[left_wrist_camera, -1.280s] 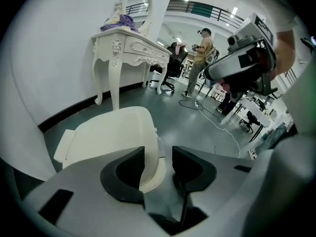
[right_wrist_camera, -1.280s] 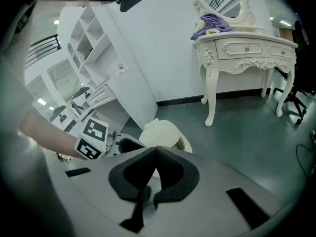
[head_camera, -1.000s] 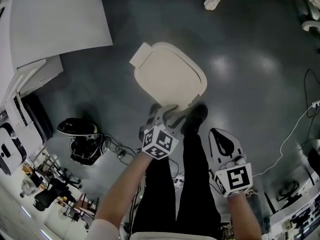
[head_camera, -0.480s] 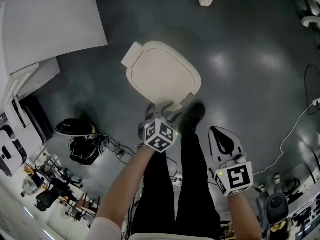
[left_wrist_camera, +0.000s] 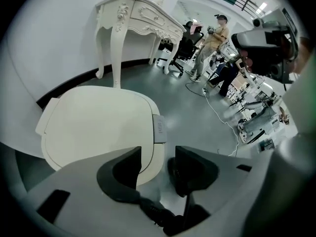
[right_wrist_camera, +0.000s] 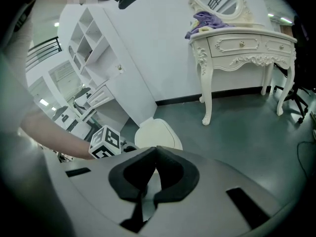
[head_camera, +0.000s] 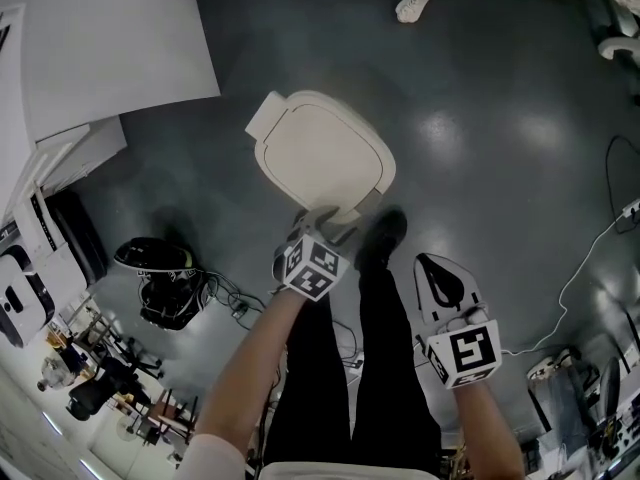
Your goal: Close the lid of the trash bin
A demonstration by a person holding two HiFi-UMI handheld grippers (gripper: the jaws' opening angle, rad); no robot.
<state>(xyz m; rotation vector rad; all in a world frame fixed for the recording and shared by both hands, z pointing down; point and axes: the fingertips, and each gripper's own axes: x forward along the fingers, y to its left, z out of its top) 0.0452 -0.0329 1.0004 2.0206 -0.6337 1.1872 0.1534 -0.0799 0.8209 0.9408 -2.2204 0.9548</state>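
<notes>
Left gripper [head_camera: 325, 218], jaws just opened wide and empty, hides lid [head_camera: 320, 153] front edge.

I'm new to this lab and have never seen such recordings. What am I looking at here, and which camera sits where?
No robot here: a person holds a two-jaw tool in each hand. The head view looks down from the person's head at the grey floor, where a cream trash bin stands, closed. The other two views ride on the tools. The left tool is at the bin's near edge; its jaws have just been opening and grip nothing. The right tool hangs back, jaws together, empty. Beyond the bin stands a white dressing table with purple cloth on it.
</notes>
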